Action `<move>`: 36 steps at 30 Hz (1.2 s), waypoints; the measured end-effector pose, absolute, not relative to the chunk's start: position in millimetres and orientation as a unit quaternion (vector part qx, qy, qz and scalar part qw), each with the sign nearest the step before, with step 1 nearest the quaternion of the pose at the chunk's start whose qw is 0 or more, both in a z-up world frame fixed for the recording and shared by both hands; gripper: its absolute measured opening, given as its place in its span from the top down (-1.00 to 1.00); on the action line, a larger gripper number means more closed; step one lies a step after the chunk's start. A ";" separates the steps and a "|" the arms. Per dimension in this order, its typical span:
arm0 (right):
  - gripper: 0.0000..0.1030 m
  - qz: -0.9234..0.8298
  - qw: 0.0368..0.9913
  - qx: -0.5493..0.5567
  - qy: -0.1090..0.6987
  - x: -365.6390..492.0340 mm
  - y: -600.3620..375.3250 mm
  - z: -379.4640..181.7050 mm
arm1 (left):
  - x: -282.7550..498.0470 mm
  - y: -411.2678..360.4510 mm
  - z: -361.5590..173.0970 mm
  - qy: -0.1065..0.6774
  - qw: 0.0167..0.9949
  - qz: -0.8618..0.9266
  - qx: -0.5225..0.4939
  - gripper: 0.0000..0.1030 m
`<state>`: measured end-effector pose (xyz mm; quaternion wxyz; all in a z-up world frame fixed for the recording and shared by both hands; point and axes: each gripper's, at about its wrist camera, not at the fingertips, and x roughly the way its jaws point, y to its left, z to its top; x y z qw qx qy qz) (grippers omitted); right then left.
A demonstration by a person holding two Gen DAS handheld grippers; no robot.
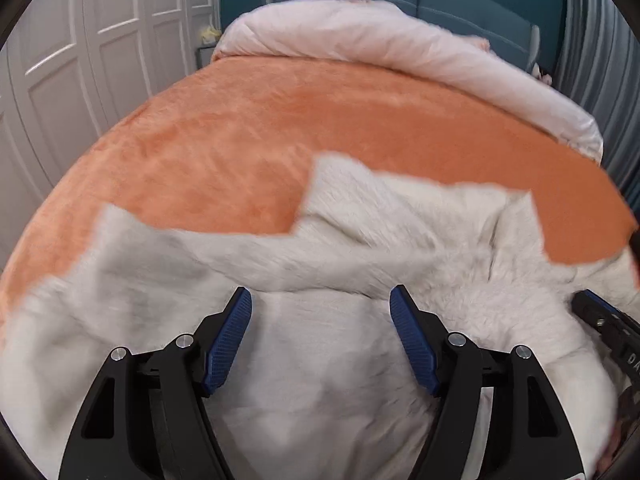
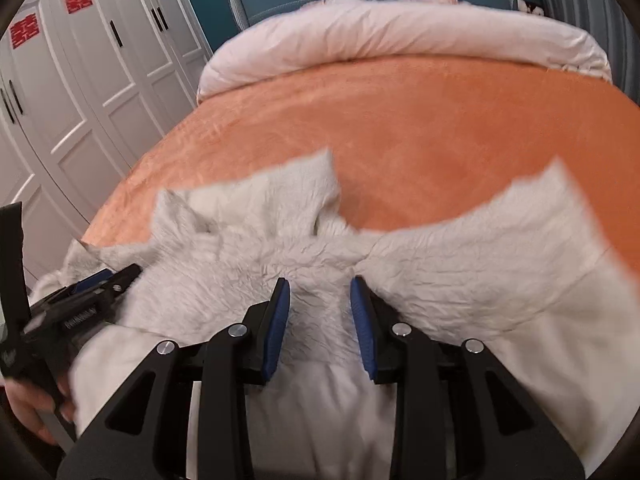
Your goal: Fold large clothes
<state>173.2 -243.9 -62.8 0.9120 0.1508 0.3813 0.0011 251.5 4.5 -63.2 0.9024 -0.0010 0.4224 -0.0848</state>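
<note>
**Loose fleece, nothing gripped**

Nearest, the left gripper (image 1: 321, 300) stands spread wide over the white fleecy garment (image 1: 320, 360), gripping nothing. The right gripper (image 2: 320, 292) is parted too, fabric bunched between its pads but apparently unpinched. The garment lies rumpled on the near end of the orange blanket (image 1: 280, 128); closing now could catch several layers, skewing the fold. Farther off, the pale duvet (image 2: 380, 36).

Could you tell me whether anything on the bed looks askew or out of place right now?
Only the white fleece garment: it lies rumpled and bunched on the orange blanket, unevenly spread, not folded.
</note>
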 end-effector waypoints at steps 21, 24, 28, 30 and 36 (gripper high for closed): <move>0.09 -0.144 0.876 0.244 0.391 163.4 -358.2 -123.8 | 315.7 109.0 -124.1 0.462 0.886 0.033 -0.033 -0.68; 0.07 -0.147 0.878 0.242 0.386 164.2 -357.1 -125.9 | 315.6 106.1 -129.2 0.460 0.887 0.033 -0.036 -0.70; 0.06 -0.148 0.877 0.245 0.385 164.6 -359.6 -128.6 | 315.9 103.5 -130.8 0.458 0.888 0.037 -0.032 -0.72; 0.06 -0.150 0.877 0.242 0.388 166.0 -358.7 -127.3 | 317.8 103.1 -131.2 0.460 0.886 0.039 -0.029 -0.73; 0.01 -0.196 0.868 0.186 0.417 168.6 -348.5 -93.5 | 308.6 106.3 -105.9 0.473 0.879 0.064 -0.013 -0.71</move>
